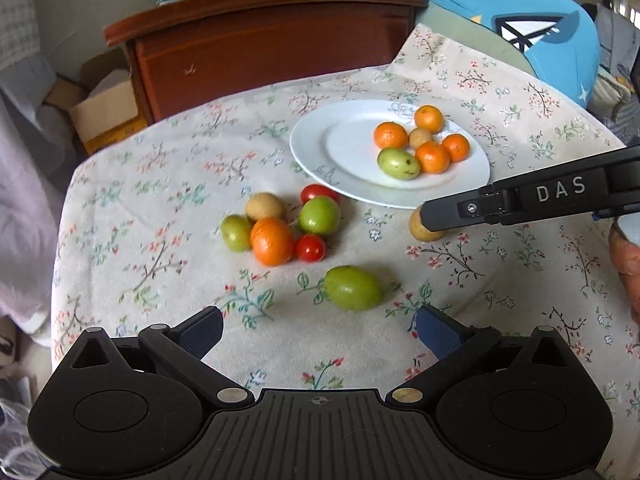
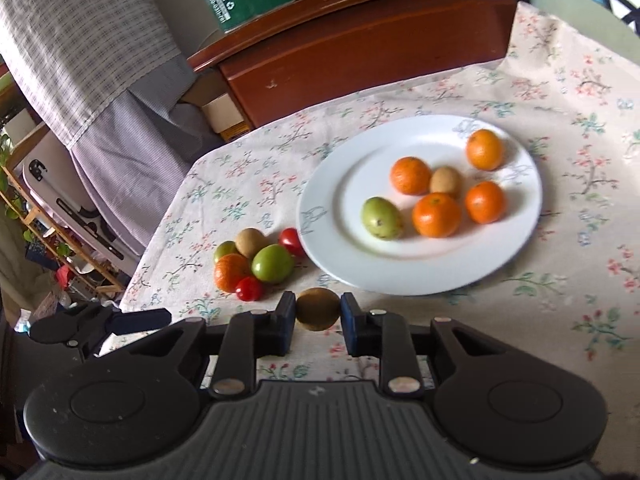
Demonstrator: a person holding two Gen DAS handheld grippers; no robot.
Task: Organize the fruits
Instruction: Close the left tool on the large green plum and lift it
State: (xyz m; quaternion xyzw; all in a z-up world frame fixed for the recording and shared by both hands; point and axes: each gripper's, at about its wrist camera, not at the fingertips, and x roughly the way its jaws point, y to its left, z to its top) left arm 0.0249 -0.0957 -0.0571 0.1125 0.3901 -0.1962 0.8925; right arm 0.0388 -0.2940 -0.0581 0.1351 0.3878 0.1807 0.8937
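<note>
a: gripping a brown fruit (image 2: 317, 309), the right gripper (image 2: 318, 314) clamps it just near of the plate (image 2: 516, 256), apparently for placing there.
b: the left gripper (image 1: 319, 330), jaws apart and empty, hovers near a green fruit (image 1: 353, 288).

White plate (image 2: 320, 216) (floral tablecloth (image 2: 580, 280))

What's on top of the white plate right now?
On the white plate sit four oranges, one green fruit and one small brown fruit. Anything behind or under the clustered fruit is covered.
</note>
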